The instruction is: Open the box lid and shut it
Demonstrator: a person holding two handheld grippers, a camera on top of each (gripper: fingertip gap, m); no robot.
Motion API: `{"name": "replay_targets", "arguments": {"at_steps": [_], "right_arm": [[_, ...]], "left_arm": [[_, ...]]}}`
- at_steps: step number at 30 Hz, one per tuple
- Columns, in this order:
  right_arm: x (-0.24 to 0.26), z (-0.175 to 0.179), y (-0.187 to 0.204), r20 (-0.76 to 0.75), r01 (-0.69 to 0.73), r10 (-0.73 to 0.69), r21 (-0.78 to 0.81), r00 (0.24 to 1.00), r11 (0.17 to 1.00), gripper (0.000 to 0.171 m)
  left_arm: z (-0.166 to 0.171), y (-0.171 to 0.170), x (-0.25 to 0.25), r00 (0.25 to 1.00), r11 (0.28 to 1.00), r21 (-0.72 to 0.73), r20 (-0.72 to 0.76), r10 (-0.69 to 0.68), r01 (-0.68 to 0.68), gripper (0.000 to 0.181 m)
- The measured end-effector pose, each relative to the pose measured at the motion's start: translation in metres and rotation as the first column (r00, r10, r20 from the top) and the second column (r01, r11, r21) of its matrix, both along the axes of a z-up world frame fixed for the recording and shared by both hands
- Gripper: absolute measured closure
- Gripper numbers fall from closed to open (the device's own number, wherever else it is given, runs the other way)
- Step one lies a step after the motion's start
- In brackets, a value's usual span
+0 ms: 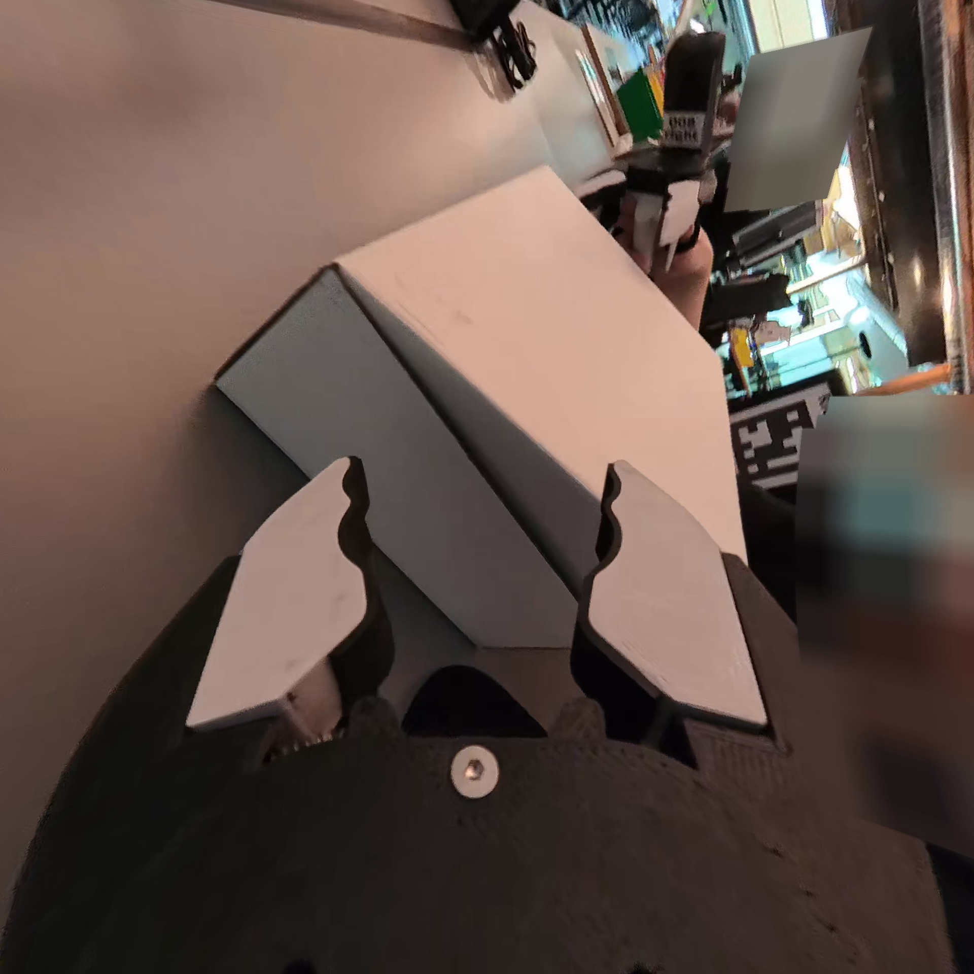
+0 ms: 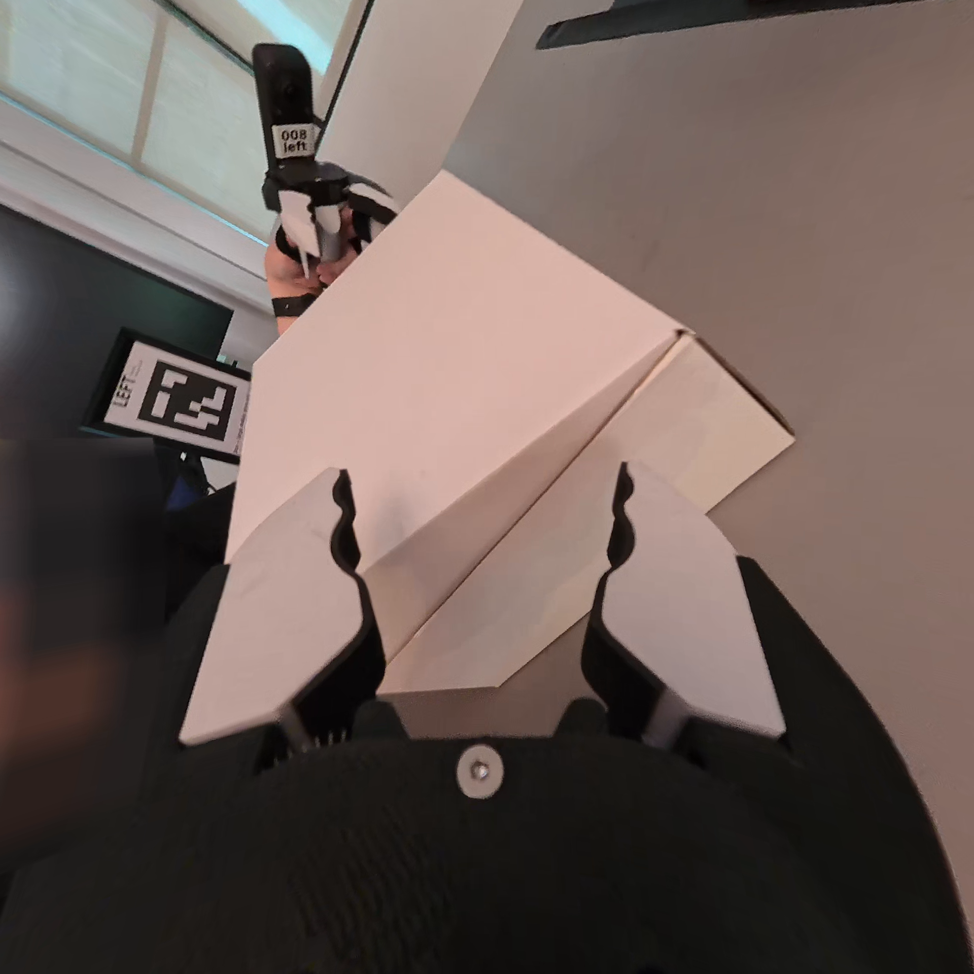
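Observation:
A white cardboard box stands on the beige table (image 1: pixel 132 263). Its lid (image 1: pixel 527 327) is tilted up on one long side, so a wedge-shaped side flap shows above the base (image 1: pixel 327 421). My left gripper (image 1: pixel 485 474) is open at one end of the box, with the raised lid corner by its right finger (image 1: pixel 664 580). My right gripper (image 2: pixel 482 474) is open at the opposite end, with the lid (image 2: pixel 448 369) corner by its left finger (image 2: pixel 284 606); the base (image 2: pixel 674 448) lies to the right. Each gripper shows in the other's view, right (image 1: pixel 664 232) and left (image 2: pixel 311 237). The box's inside is hidden.
A black-and-white marker board (image 2: pixel 179 400) stands beyond the table edge and also shows in the left wrist view (image 1: pixel 764 448). A black object with cables (image 1: pixel 132 37) lies at the far side of the table. A dark flat object (image 2: pixel 685 21) lies on the table (image 2: pixel 790 211).

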State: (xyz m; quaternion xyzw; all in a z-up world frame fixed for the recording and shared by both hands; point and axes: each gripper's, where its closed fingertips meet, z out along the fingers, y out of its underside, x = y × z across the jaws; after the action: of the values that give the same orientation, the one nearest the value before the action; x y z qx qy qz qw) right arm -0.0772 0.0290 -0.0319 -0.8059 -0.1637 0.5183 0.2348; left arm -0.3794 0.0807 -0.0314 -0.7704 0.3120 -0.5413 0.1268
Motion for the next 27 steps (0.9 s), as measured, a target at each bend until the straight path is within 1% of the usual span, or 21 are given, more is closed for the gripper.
{"name": "replay_targets", "arguments": {"at_steps": [2,5,8,11,13,15,16,18,19,21,22,24,25,26,27], "right_arm": [[-0.001,0.011,-0.005,-0.02,-0.02,0.021,0.057,1.0,0.998,0.076],[-0.001,0.035,-0.009,-0.074,-0.014,0.027,0.167,0.997,0.986,0.075],[0.002,0.063,-0.005,-0.088,0.053,-0.027,0.314,0.996,0.948,0.075],[-0.001,0.089,-0.007,-0.035,0.083,-0.075,0.467,0.997,0.88,0.075],[-0.006,0.097,-0.013,0.017,0.063,-0.084,0.519,0.996,0.853,0.075],[-0.007,0.097,-0.018,0.059,0.063,-0.109,0.518,0.992,0.853,0.075],[-0.007,0.098,-0.022,0.059,0.072,-0.12,0.519,0.991,0.852,0.075],[-0.007,0.105,-0.031,0.012,0.121,-0.152,0.549,0.988,0.827,0.075],[-0.007,0.11,-0.037,-0.019,0.149,-0.169,0.575,0.985,0.805,0.075],[-0.003,0.117,-0.048,-0.028,0.18,-0.208,0.617,0.978,0.766,0.075],[-0.001,0.12,-0.053,-0.029,0.201,-0.237,0.638,0.971,0.744,0.075],[0.003,0.121,-0.065,-0.014,0.231,-0.299,0.667,0.954,0.708,0.075],[0.004,0.121,-0.071,-0.012,0.252,-0.333,0.68,0.943,0.689,0.075],[0.005,0.119,-0.077,-0.016,0.281,-0.373,0.687,0.928,0.67,0.076],[0.006,0.115,-0.083,-0.021,0.309,-0.412,0.694,0.911,0.65,0.076]], "left_arm": [[0.008,-0.004,0.0,1.0,0.999,0.046,-0.009,-0.005,0.006,0.096],[0.031,-0.005,-0.001,0.999,0.986,0.162,-0.006,0.04,-0.039,0.099],[0.054,-0.008,-0.013,0.986,0.943,0.297,-0.026,0.163,-0.148,0.098],[0.063,-0.033,-0.025,0.96,0.907,0.338,-0.033,0.28,-0.253,0.098],[0.052,-0.058,-0.031,0.937,0.872,0.389,-0.057,0.343,-0.296,0.099],[0.033,-0.089,-0.032,0.924,0.849,0.43,-0.079,0.373,-0.306,0.097],[0.024,-0.104,-0.03,0.917,0.835,0.449,-0.079,0.391,-0.317,0.097],[0.005,-0.121,-0.023,0.891,0.801,0.477,-0.077,0.447,-0.361,0.1],[-0.004,-0.128,-0.016,0.883,0.796,0.482,-0.087,0.46,-0.367,0.102],[-0.019,-0.14,0.001,0.883,0.801,0.475,-0.098,0.459,-0.363,0.099],[-0.021,-0.142,0.01,0.882,0.794,0.48,-0.084,0.464,-0.372,0.099],[-0.022,-0.131,0.013,0.83,0.719,0.535,-0.06,0.555,-0.443,0.1],[-0.022,-0.125,0.014,0.808,0.689,0.555,-0.05,0.587,-0.466,0.105],[-0.022,-0.121,0.016,0.792,0.675,0.559,-0.049,0.608,-0.483,0.107],[-0.023,-0.119,0.02,0.793,0.678,0.552,-0.048,0.607,-0.486,0.109]]}}
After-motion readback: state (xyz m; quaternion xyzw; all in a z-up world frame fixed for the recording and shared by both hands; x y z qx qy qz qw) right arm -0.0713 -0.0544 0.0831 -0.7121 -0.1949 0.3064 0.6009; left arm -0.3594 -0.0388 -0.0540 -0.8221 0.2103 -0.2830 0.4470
